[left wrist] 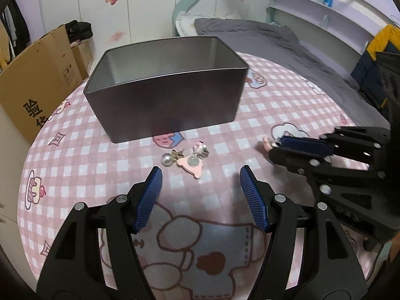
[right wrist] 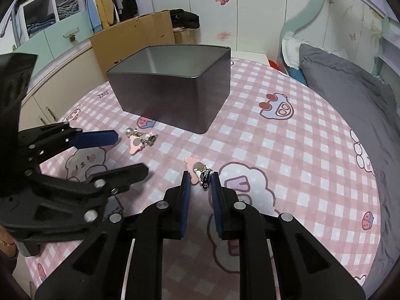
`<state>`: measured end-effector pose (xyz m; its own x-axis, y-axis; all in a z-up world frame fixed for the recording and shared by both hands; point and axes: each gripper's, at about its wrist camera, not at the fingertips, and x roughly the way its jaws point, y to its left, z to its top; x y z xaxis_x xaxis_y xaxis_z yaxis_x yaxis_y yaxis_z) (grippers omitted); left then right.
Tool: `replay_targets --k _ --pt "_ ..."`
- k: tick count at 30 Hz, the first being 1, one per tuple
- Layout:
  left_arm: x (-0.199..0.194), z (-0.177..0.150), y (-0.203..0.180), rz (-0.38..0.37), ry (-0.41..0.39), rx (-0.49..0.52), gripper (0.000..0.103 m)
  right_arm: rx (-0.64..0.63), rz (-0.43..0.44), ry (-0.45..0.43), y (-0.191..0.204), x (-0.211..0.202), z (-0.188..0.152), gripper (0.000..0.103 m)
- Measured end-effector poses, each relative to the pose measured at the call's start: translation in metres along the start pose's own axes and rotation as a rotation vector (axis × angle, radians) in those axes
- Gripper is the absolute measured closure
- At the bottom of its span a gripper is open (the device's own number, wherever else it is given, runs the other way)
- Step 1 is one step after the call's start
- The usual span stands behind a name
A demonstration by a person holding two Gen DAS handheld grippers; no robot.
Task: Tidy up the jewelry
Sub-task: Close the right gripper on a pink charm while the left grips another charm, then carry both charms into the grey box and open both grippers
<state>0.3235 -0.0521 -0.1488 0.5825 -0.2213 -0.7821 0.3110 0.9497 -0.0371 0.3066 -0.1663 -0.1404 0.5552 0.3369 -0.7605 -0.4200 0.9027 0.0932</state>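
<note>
A grey metal tin stands open on the pink checked cloth; it also shows in the right wrist view. In front of it lies a small heap of jewelry: a pearl bead, a pink charm, a silver clip. The heap also shows in the right wrist view. My left gripper is open, just short of the heap. My right gripper is shut on a pink charm with a silver clasp, low over the cloth. The right gripper also shows in the left wrist view.
Cardboard boxes stand left of the table. A bed with a grey quilt runs along the right. Wardrobe and hanging clothes are at the back. My left gripper shows at the left of the right wrist view.
</note>
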Motion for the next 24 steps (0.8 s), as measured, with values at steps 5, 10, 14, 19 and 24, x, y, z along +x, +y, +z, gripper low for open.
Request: replay_targets --k 5,10,14,19,24 --pt "0.010 0.008 0.002 0.008 0.009 -0.016 0.039 0.006 0.015 0.004 -0.001 0.001 -0.001 0.088" --pt "0.012 0.012 0.002 0.018 0.005 0.007 0.070 0.007 0.017 0.006 -0.002 0.001 -0.001 0.088" --pt "0.008 0.009 0.005 -0.014 0.008 0.025 0.081 0.003 0.009 0.005 -0.001 0.001 -0.001 0.088" --pt "0.001 0.002 0.012 -0.059 0.006 0.028 0.081 -0.003 0.013 0.001 0.006 -0.002 0.001 0.088" --pt "-0.016 -0.002 0.024 -0.138 -0.004 -0.002 0.081 -0.007 0.032 -0.011 0.015 -0.009 0.007 0.089"
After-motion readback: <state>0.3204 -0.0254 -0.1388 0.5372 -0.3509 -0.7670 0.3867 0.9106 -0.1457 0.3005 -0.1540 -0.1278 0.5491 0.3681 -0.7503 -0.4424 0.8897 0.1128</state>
